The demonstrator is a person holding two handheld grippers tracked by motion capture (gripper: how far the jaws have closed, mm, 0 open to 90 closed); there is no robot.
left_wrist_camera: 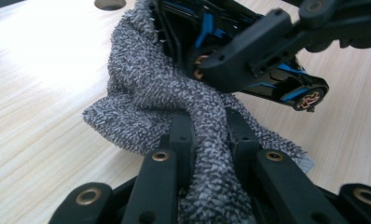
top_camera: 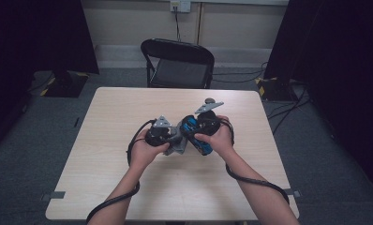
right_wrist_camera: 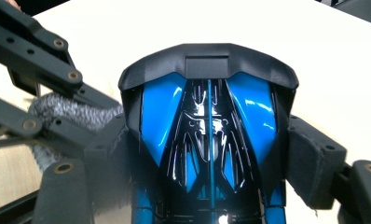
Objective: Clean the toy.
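A blue and black toy car (right_wrist_camera: 209, 130) is clamped by its sides in my right gripper (right_wrist_camera: 211, 156), whose padded fingers (right_wrist_camera: 314, 161) press on both flanks. In the high view the car (top_camera: 199, 137) is held just above the middle of the table between both hands. My left gripper (left_wrist_camera: 209, 128) is shut on a twisted grey terry cloth (left_wrist_camera: 146, 93), which is pressed against the car (left_wrist_camera: 277, 81) beside a wheel. In the high view the left gripper (top_camera: 171, 139) and the cloth (top_camera: 179, 146) sit directly left of the right gripper (top_camera: 198, 133).
The light wooden table (top_camera: 128, 103) carries nothing besides the hands and tools. A black folding chair (top_camera: 177, 63) stands behind its far edge. Dark curtains hang at both sides, and cables lie on the floor at the right.
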